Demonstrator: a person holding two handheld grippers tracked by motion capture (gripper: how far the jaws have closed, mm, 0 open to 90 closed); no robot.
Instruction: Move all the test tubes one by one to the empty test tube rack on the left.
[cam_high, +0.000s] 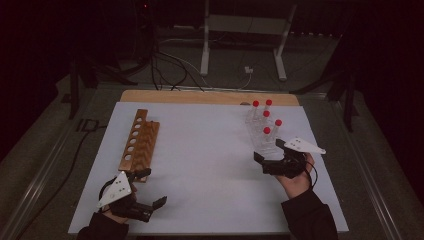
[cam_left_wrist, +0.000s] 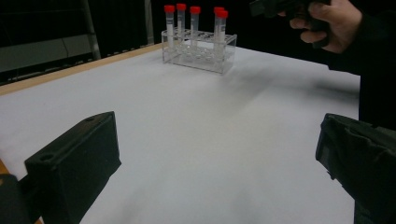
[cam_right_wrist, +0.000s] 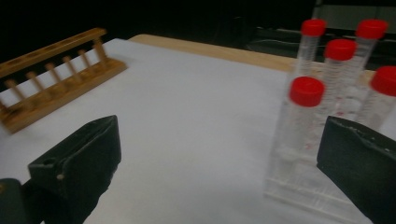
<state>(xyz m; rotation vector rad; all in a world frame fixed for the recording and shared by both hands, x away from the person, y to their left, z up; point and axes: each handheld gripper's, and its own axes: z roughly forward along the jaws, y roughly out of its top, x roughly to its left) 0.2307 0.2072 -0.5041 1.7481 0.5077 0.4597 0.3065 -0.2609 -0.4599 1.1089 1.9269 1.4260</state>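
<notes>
A: Tubes?
B: Five red-capped tubes (cam_high: 266, 131) stand upright in the clear rack (cam_high: 260, 142) at the table's (cam_high: 200, 160) right far side. The right gripper (cam_high: 270, 152) sits just beside the nearest tube, jaws apart, nothing held.
A: Left side?
B: The left gripper (cam_high: 152, 187) is near the front edge, jaws apart, empty, just beside the wooden rack (cam_high: 139, 142).

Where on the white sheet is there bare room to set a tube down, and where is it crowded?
The widest bare patch lies mid-sheet, between the wooden rack and the clear rack. The near edge between the left tongs and right tongs is bare too. It is crowded at the clear rack, where the right tongs sit close.
</notes>
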